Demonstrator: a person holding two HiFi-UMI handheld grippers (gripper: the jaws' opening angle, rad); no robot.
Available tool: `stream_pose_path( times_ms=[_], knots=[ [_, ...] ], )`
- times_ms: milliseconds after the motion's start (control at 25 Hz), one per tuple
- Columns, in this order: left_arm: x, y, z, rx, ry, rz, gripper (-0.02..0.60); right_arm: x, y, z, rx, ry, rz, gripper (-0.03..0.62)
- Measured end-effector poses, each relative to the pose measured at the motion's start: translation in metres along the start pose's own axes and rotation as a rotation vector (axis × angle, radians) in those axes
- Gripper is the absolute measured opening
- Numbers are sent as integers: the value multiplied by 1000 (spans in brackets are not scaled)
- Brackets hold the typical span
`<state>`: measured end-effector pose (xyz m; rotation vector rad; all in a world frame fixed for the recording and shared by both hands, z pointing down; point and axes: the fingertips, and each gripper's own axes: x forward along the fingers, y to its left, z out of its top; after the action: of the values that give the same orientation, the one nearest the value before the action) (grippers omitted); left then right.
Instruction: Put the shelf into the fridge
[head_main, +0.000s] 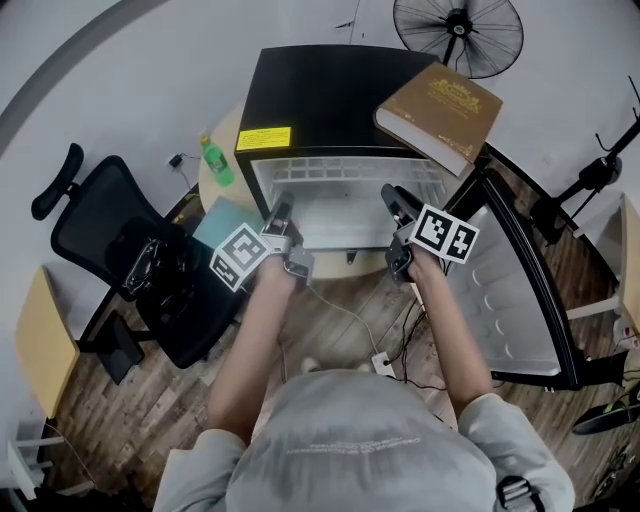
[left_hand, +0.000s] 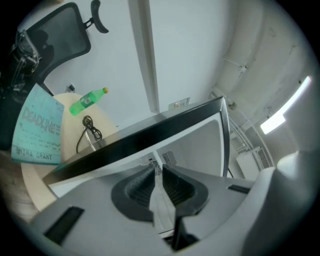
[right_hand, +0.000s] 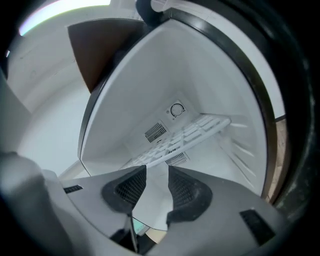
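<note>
Shelf (head_main: 340, 218): laid level, partly slid inside the open fridge (head_main: 320, 100). Left gripper (head_main: 281, 214) and right gripper (head_main: 391, 194): held near level on outstretched forearms, jaws pinched on the shelf's front edge.

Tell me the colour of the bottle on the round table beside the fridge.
Green bottle with a yellow cap; clearest in the left gripper view.

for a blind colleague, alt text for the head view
From above, a person holds a white shelf at the mouth of an open black fridge, left claw and right claw gripping it. A brown book lies on the fridge.
</note>
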<state>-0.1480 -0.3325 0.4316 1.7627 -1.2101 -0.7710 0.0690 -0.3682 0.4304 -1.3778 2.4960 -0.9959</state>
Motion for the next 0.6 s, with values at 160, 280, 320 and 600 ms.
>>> stream_pose_path(
  times_ms=[160, 280, 320, 600],
  knots=[
    [-18, -14, -4, 304, 65, 25, 51, -20, 4, -2, -92, -11, -36, 116],
    [-35, -28, -9, 544, 114, 32, 42, -42, 10, 3, -202, -37, -71, 63],
    [-41, -33, -10, 605, 126, 27, 39, -49, 13, 5, -233, -47, -79, 55],
    [-77, -69, -18, 977, 193, -19, 18, -97, 48, 18, -456, -112, -67, 19]
  ],
)
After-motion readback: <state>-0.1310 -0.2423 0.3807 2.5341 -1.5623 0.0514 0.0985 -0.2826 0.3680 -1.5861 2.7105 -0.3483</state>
